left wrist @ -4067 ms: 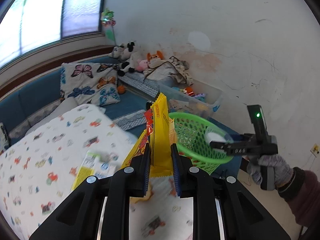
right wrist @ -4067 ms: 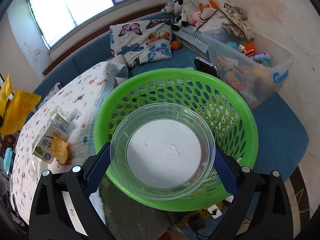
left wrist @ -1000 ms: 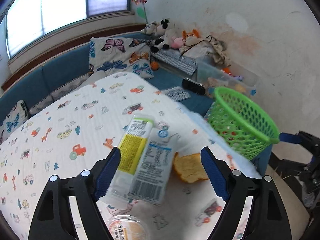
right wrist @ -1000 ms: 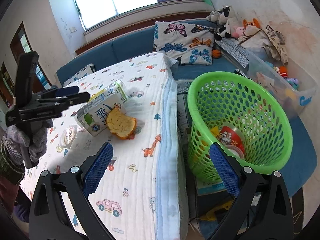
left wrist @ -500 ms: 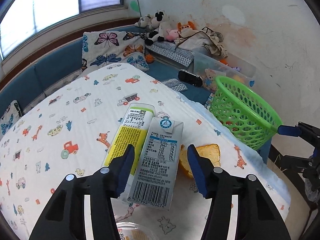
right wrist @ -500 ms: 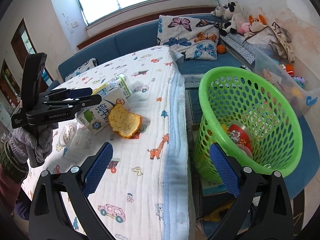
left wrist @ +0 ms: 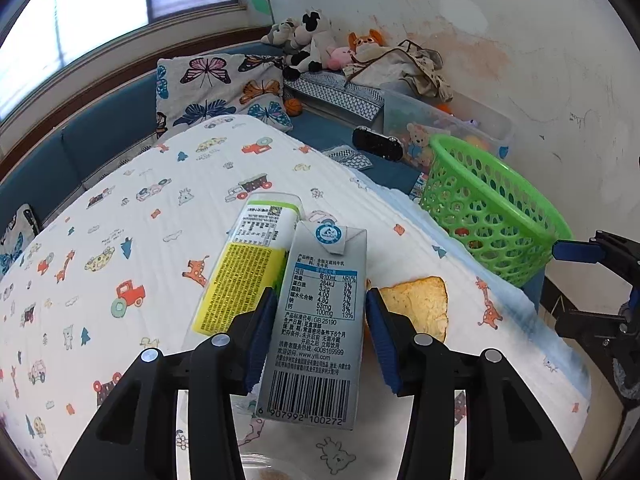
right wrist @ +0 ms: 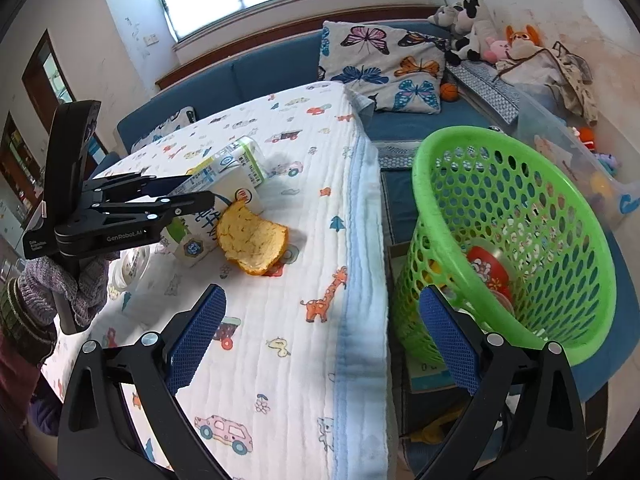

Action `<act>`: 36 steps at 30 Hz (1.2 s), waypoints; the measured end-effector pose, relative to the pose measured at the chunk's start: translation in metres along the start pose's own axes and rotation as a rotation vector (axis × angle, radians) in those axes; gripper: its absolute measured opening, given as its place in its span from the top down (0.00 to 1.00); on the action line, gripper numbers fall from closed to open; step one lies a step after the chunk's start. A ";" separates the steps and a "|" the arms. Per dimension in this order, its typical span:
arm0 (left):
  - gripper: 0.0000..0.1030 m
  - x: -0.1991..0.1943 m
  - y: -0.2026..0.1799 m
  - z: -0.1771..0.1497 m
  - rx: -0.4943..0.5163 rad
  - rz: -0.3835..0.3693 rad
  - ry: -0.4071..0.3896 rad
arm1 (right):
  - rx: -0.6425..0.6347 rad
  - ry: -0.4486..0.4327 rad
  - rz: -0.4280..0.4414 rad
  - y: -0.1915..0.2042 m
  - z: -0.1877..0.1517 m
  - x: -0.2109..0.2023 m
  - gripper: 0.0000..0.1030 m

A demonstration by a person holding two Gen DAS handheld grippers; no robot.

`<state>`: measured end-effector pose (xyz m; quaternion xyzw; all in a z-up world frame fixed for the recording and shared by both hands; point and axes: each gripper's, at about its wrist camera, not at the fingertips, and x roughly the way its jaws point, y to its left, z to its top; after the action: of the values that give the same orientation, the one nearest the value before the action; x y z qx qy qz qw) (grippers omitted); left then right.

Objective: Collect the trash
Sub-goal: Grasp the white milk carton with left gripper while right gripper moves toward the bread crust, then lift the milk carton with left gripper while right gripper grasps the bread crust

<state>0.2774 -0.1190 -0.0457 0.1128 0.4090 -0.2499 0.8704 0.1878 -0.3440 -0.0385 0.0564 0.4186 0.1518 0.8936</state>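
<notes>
A grey milk carton (left wrist: pixel 320 320) lies on the cartoon-print blanket (left wrist: pixel 140 220), beside a yellow-green carton (left wrist: pixel 248 264) and a slice of bread (left wrist: pixel 416 308). My left gripper (left wrist: pixel 320 296) straddles the grey carton, its jaws closing, blue pads right at the carton's sides with no firm press visible. The right wrist view shows the left gripper (right wrist: pixel 200 196) over the cartons and the bread (right wrist: pixel 252 240). My right gripper (right wrist: pixel 320 340) stands open and empty above the blanket's edge, next to the green basket (right wrist: pixel 424 184).
The basket holds a red cup (right wrist: pixel 488 264) and other trash. A lidded plastic cup (right wrist: pixel 132 264) sits behind the left gripper's handle. A clear toy bin (left wrist: pixel 480 124), a butterfly pillow (right wrist: pixel 384 64) and soft toys line the blue bench.
My left gripper has come down over the grey carton and its jaws have narrowed around it. The right gripper has drifted slightly and stays open. The yellow wrapper and the clear lid are no longer held.
</notes>
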 end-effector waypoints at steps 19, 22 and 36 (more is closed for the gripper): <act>0.61 -0.066 0.023 0.008 -0.092 -0.019 -0.122 | -0.091 0.068 0.045 0.037 0.009 0.051 0.07; 0.61 -0.080 0.030 0.009 -0.108 -0.008 -0.146 | -0.104 0.083 0.042 0.045 0.013 0.065 0.08; 0.61 -0.127 0.038 0.001 -0.116 0.011 -0.221 | -0.148 0.114 -0.043 0.067 0.022 0.109 0.19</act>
<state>0.2291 -0.0438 0.0521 0.0361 0.3236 -0.2318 0.9166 0.2556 -0.2454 -0.0888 -0.0276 0.4575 0.1659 0.8731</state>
